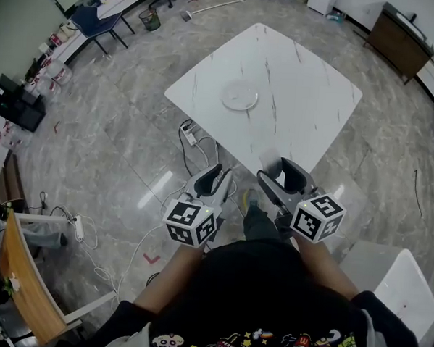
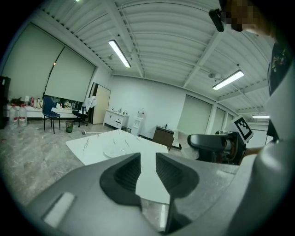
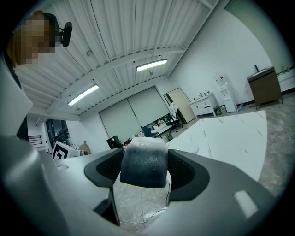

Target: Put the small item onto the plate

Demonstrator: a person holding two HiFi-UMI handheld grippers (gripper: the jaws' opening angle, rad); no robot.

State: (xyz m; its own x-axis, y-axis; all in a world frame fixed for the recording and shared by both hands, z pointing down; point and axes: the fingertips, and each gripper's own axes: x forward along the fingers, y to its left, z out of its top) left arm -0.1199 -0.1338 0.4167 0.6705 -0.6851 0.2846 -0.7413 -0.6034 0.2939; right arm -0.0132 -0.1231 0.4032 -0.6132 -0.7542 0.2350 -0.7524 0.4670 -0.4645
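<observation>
Close to the torso [image 1: 258, 294], the right gripper [image 1: 281, 177] clamps the small item [image 3: 144, 162]; the left gripper [image 1: 217, 175] gapes empty. The 2 aim toward 12 o'clock, at the plate [image 1: 240, 98].

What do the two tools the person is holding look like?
The left tool and the right tool are both grey. Each has two chunky jaws lined with dark pads. Each carries a white cube printed with black square patterns. The person wears a black shirt with small cartoon pictures on it.
</observation>
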